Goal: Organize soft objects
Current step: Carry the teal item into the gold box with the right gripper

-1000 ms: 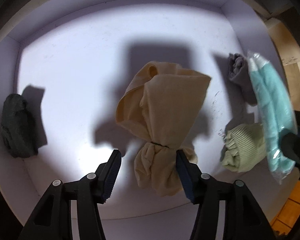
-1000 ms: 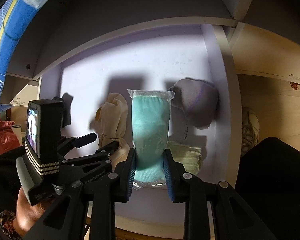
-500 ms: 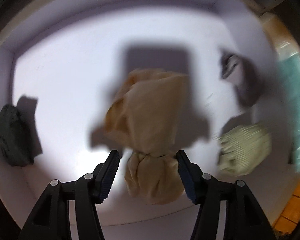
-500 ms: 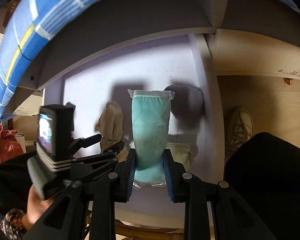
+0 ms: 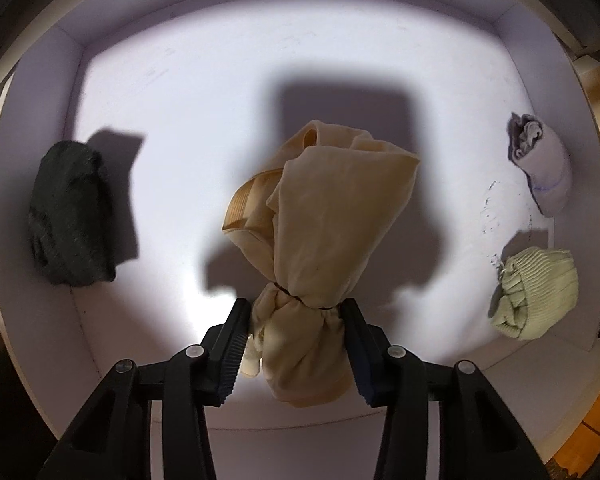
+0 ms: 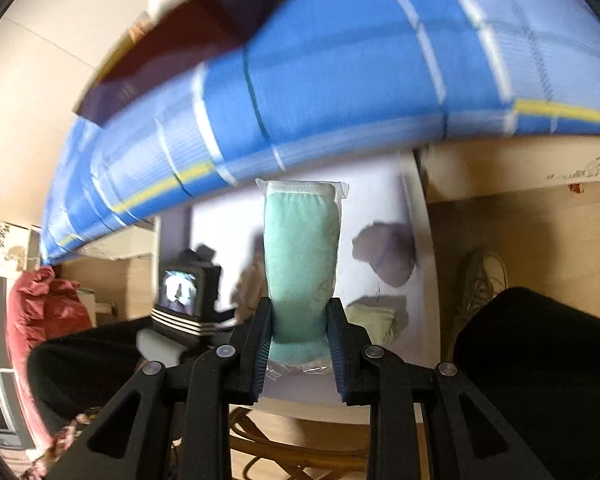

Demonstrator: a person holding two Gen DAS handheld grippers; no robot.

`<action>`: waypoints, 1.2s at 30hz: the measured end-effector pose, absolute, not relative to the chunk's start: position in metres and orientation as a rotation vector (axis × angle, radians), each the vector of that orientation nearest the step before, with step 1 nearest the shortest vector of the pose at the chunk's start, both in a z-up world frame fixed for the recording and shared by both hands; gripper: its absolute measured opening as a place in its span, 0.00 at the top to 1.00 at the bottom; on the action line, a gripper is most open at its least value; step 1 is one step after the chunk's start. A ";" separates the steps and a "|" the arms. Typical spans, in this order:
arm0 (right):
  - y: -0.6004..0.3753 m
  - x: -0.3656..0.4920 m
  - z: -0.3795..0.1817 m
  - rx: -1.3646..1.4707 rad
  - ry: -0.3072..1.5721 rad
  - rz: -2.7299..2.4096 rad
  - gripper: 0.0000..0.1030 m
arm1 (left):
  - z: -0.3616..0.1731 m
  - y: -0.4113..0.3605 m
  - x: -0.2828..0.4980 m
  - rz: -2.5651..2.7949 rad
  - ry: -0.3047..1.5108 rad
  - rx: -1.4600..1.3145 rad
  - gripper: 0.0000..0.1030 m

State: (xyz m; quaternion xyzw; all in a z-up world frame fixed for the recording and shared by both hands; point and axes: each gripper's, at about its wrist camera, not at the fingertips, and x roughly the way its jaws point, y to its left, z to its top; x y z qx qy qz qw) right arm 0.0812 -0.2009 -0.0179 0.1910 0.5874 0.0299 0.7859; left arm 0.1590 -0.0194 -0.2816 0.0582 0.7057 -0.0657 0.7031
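A beige cloth bundle (image 5: pixel 332 216), tied at its neck, lies in the middle of a white drawer (image 5: pixel 180 80). My left gripper (image 5: pixel 296 328) points straight down over it. Its jaws are closing and both pads touch the tied neck. In the drawer also lie a dark cloth roll (image 5: pixel 70 216) at the left, a lavender sock roll (image 5: pixel 544 168) and a pale green knit roll (image 5: pixel 536 292) at the right. My right gripper (image 6: pixel 300 332) is shut on a teal cloth in a clear plastic pack (image 6: pixel 300 248), held high above the drawer.
A blue plaid cover (image 6: pixel 340 80) fills the top of the right wrist view. A red cloth heap (image 6: pixel 40 312) lies at the left. The person's dark trouser leg (image 6: pixel 540 360) and a shoe (image 6: pixel 484 280) are on the wooden floor at the right.
The left jaws have closed in onto the beige bundle's tied neck. The right gripper has risen with the teal pack, which has left the left wrist view.
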 end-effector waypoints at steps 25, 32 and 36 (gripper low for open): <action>-0.122 0.212 0.123 0.110 1.045 0.230 0.74 | -0.294 -0.041 0.168 -0.119 1.601 0.125 0.53; -0.101 0.257 0.104 0.020 1.096 0.216 0.74 | -0.283 -0.038 0.161 -0.120 1.592 0.137 0.53; -0.096 0.272 0.094 -0.003 1.117 0.200 0.74 | -0.283 -0.039 0.161 -0.118 1.587 0.133 0.52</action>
